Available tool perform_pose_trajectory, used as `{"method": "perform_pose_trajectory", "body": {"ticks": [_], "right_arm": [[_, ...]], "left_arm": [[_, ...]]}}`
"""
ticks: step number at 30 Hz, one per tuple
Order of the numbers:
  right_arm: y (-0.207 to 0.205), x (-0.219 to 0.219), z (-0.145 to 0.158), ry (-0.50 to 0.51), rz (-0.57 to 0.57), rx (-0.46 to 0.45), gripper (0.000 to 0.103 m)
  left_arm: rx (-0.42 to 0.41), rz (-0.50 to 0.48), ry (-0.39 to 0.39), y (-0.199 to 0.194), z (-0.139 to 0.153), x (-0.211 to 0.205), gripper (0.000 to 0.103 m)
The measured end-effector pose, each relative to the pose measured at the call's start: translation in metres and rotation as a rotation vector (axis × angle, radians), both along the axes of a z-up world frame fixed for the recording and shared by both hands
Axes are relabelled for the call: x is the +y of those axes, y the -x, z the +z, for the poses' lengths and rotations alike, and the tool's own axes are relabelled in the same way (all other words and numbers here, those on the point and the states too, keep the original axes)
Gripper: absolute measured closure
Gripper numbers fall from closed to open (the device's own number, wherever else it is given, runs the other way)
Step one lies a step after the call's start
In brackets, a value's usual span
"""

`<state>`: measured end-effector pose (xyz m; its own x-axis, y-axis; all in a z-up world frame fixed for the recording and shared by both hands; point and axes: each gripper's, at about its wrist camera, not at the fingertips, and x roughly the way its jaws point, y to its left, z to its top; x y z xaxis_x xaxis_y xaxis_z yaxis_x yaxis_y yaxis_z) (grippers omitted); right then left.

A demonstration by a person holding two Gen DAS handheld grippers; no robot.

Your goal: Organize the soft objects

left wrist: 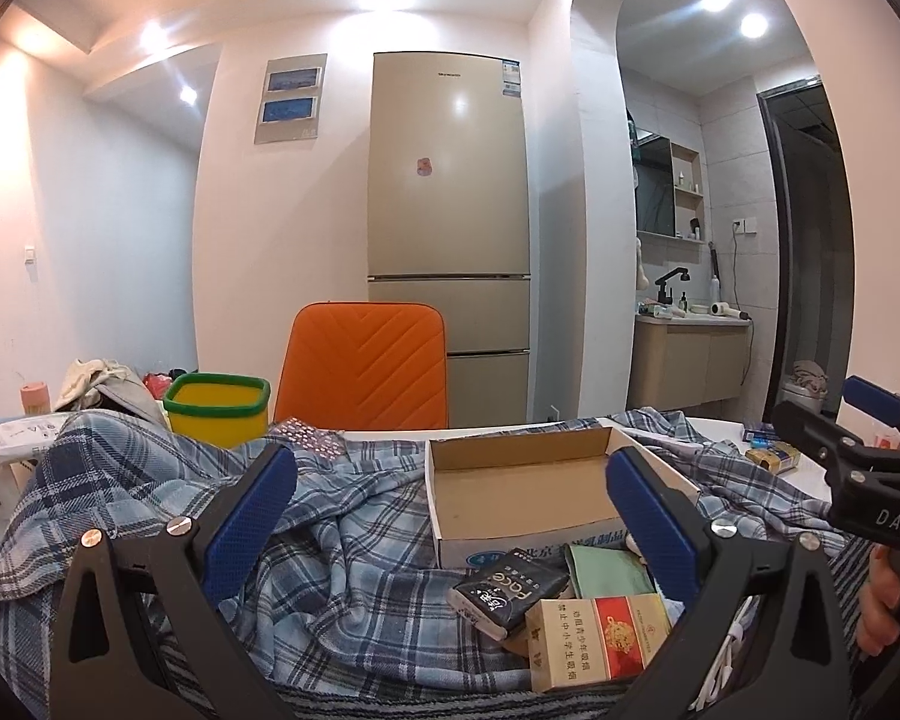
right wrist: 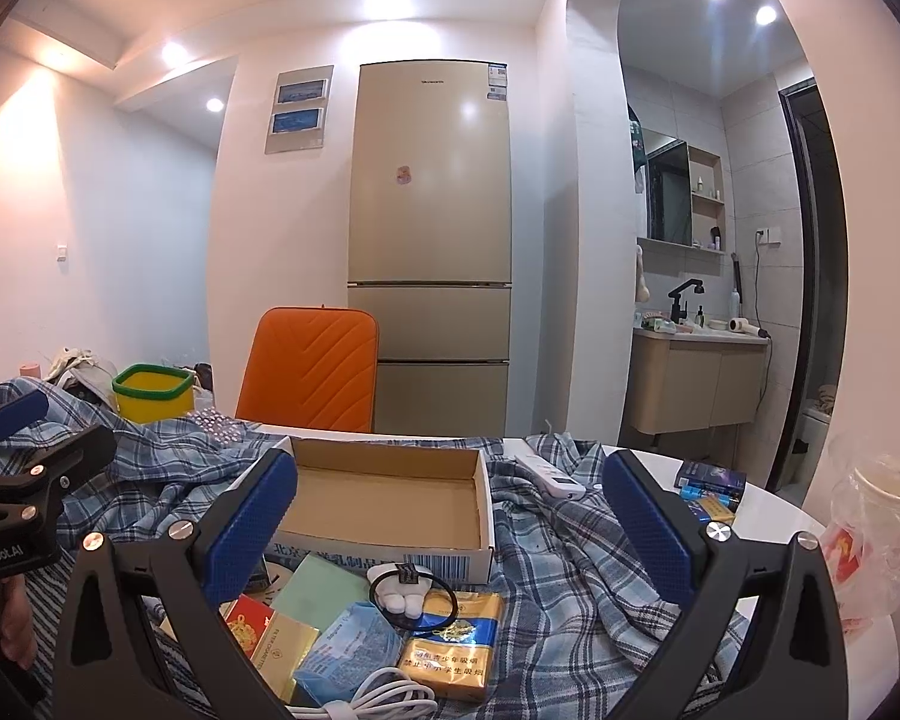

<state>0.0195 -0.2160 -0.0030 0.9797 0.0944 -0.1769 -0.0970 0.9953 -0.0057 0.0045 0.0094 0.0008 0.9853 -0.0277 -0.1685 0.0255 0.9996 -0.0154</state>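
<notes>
- Left claw held level, its blue-padded fingers spread wide apart, nothing between them
- Right claw likewise gaping and empty, held beside the left one
- A bare hand grips the right claw's handle

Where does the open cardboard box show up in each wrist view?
Left wrist view: the open cardboard box sits right of centre on the plaid cloth, between the open left gripper fingers.
Right wrist view: it lies left of centre, by the right gripper's left finger.
Shared landmark: the orange chair behind it.
</notes>
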Motion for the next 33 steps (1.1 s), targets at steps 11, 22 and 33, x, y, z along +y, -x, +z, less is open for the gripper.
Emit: {"method": "perform_pose_trajectory", "body": {"ticks": [11, 22, 33], "right_arm": [[0.0001, -0.001, 0.0001, -0.002, 0.0, 0.001, 0.0], [-0.0008, -0.0014, -0.0007, -0.006, 0.001, 0.005, 0.0], [-0.0011, -0.0015, -0.001, -0.006, 0.001, 0.006, 0.0]], "left_arm": [[-0.025, -0.001, -0.03, 0.0039, 0.0004, -0.0064, 0.0], [-0.039, 0.001, -0.043, 0.0056, 0.001, -0.0085, 0.0], [-0.035, 0.0, -0.041, 0.0049, -0.0012, -0.0082, 0.0]]}}
